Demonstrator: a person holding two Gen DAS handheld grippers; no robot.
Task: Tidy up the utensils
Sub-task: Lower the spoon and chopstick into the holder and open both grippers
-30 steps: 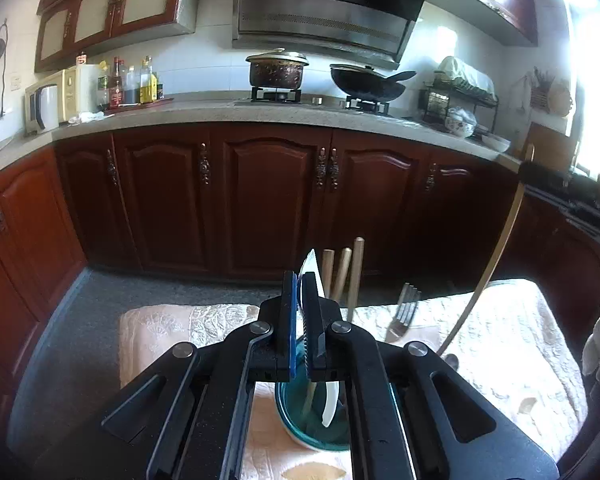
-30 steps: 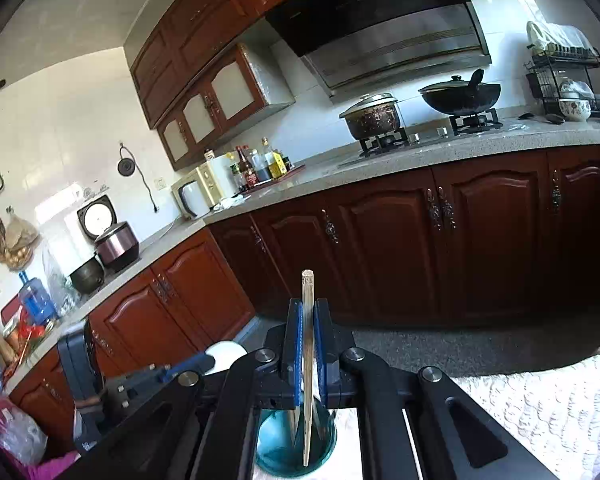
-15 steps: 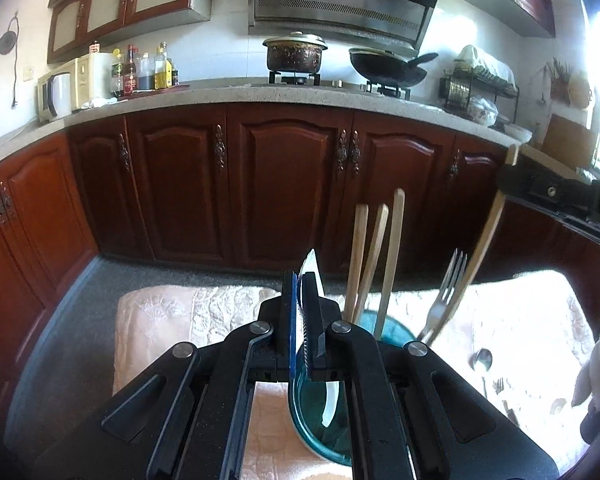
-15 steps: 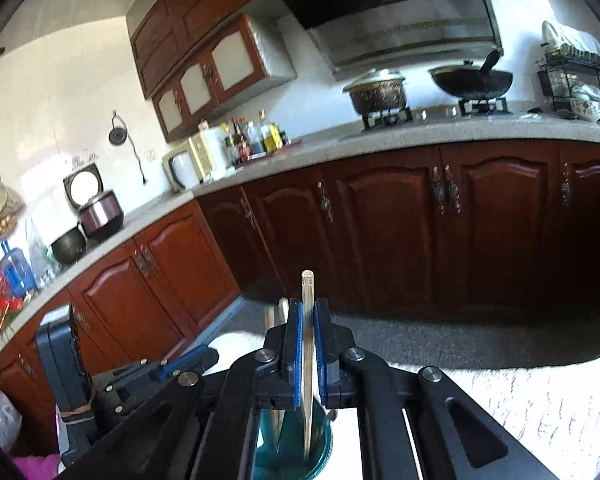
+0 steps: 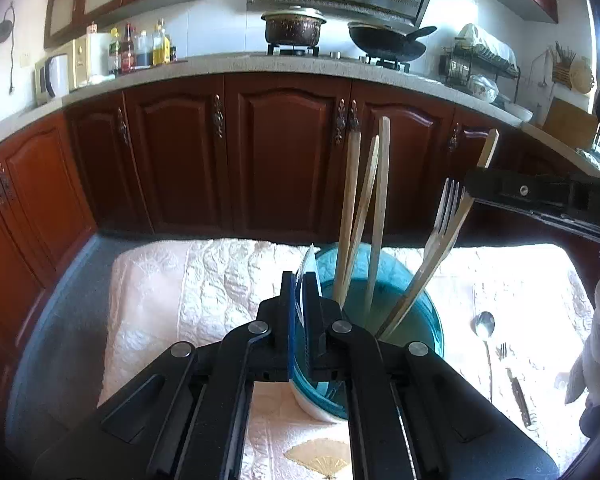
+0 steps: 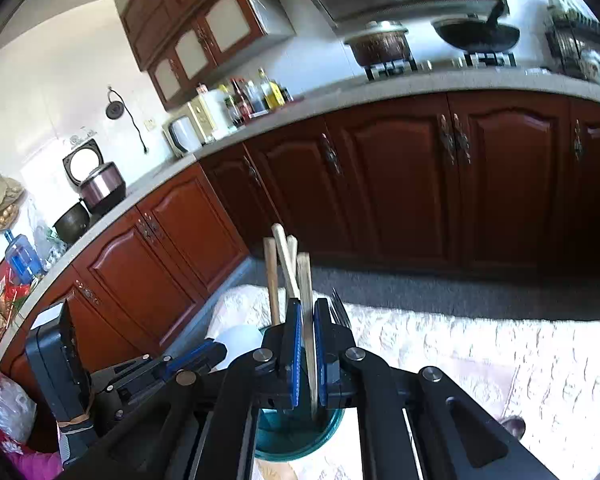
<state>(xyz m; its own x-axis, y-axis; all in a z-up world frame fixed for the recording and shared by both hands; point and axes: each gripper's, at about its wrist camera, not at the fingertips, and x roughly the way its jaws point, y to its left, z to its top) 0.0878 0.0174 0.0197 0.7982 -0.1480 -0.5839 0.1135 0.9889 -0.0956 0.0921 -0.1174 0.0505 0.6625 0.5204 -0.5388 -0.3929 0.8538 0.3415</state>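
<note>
Closest to my left camera, the left gripper (image 5: 299, 288) has its jaws clamped on the near rim of a teal bowl (image 5: 428, 312); a white sliver of the bowl's outer wall sticks up between the blue pads. The bowl sits on a cream quilted cloth (image 5: 204, 280) that covers the table, and it seems tipped a little toward me. Inside it stand three wooden chopsticks (image 5: 378, 216), leaning slightly left, and a metal fork (image 5: 446, 212) with its tines up, leaning right.

From the right side, my right gripper (image 6: 308, 316) is closed on a fourth chopstick (image 6: 305, 280), which runs between the pads with its lower end down inside the bowl (image 6: 296, 440). In the left view the same stick (image 5: 440, 256) slants up to the dark right gripper body (image 5: 540, 196) at the frame's edge. I can see the left gripper (image 6: 188, 360) low on the left of the right view, at the bowl's white outer edge.

On the cloth just right of the bowl lie a metal spoon (image 5: 485, 332) and a small dark-handled fork (image 5: 514, 384), flat and apart from the bowl.

Further off, beyond a strip of grey floor, dark red cabinets (image 5: 284, 152) run under a pale counter (image 5: 220, 68). On the stove stand a lidded pot (image 5: 294, 28) and a black wok (image 5: 388, 42).
</note>
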